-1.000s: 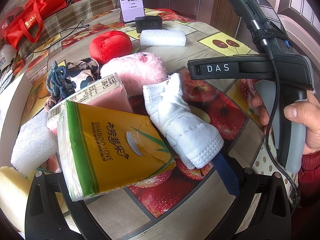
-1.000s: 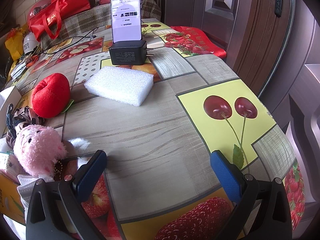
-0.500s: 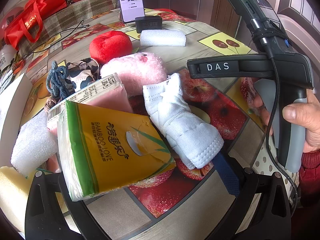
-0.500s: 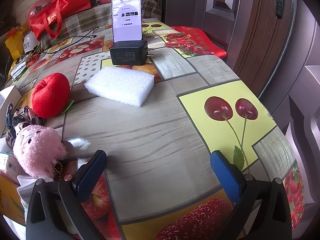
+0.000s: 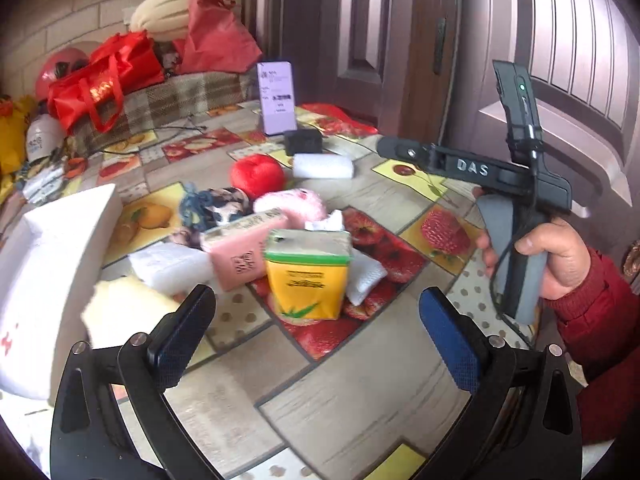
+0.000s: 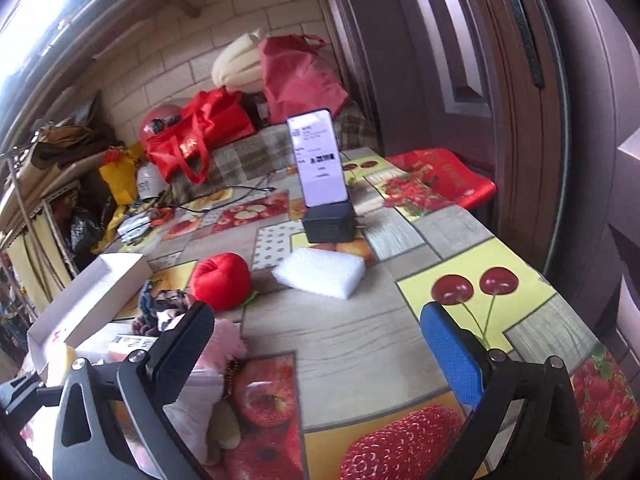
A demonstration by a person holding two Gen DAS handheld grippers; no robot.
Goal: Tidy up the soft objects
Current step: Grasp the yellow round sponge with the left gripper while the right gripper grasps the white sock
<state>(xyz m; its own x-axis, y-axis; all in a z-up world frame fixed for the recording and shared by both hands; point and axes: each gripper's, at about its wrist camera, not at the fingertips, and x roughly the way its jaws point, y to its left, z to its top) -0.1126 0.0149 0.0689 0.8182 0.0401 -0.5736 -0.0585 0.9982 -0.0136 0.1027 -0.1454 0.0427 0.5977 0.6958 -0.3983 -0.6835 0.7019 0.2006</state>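
On the fruit-patterned table [image 5: 360, 392] the soft things sit heaped around the yellow tissue pack [image 5: 306, 274]; left gripper [image 5: 316, 332] and right gripper [image 6: 320, 354] both hang released, grasping nothing; a careless reach risks toppling that upright pack, or snagging the white cloth [image 5: 366, 276] touching it.

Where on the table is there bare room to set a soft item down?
Bare cloth lies between the white foam block and the right gripper, out to the cherry print by the door-side edge. The near edge before the left gripper is also free. Crowded: the yellow tissue pack, pink plush, red plush apple.
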